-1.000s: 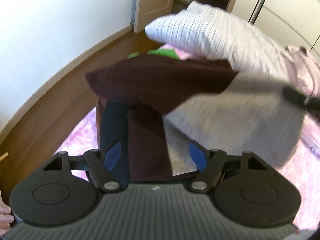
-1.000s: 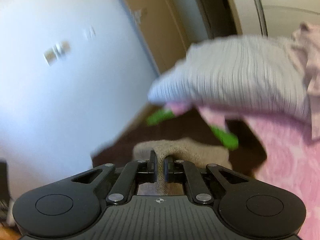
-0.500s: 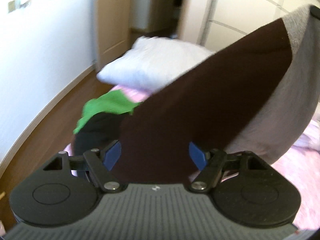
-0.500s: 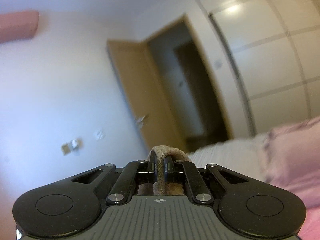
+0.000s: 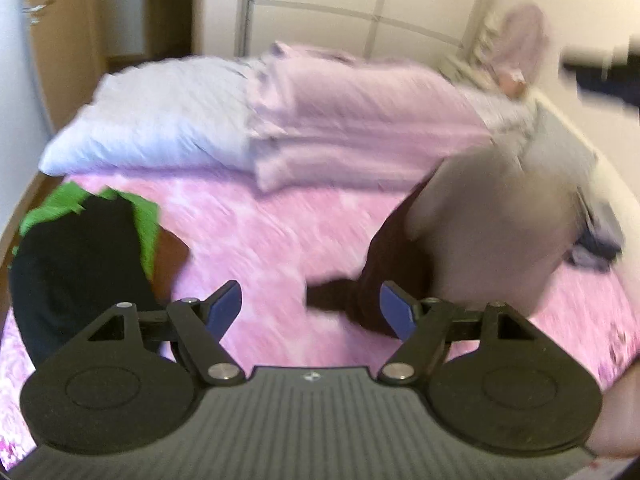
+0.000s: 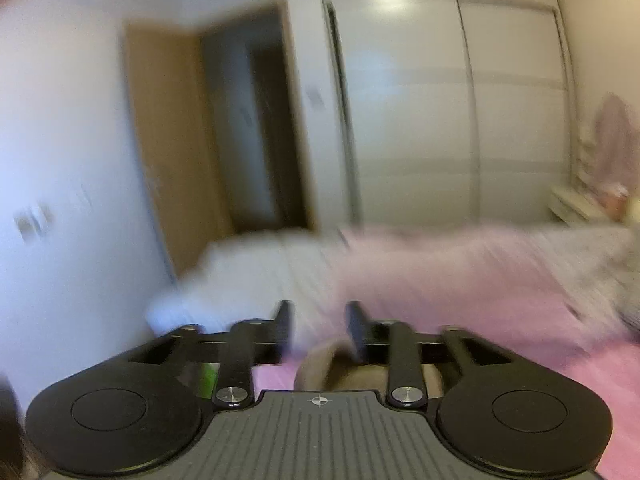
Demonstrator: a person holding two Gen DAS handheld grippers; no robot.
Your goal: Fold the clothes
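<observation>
Left gripper (image 5: pixel 311 306): its jaws stand wide apart. Nothing is between them, only pink bed behind.
Left fingers (image 5: pixel 224 306): blue pads, low in the left wrist view.
Right gripper (image 6: pixel 318 322): its jaws are opening. The gap between them is bare. A bit of tan cloth (image 6: pixel 320 368) sits just under the right finger, but I cannot tell if it touches.
Garment (image 5: pixel 472 240): brown and grey, blurred, on the right side of the left wrist view. It is bunched over the bed, just past the left gripper's right finger.
Bed (image 5: pixel 272 240): pink sheet, filling the middle of the left wrist view.
Green and black clothes (image 5: pixel 80 240): in a heap at the left edge, on the bed.
Pillow (image 5: pixel 160 116): white, at the upper left of the bed.
Pink quilt (image 5: pixel 352 120): folded, next to the pillow, touching it.
Door (image 6: pixel 168 140): wooden and open, upper left of the right wrist view.
Wardrobe (image 6: pixel 460 100): white, upper right of the right wrist view.
</observation>
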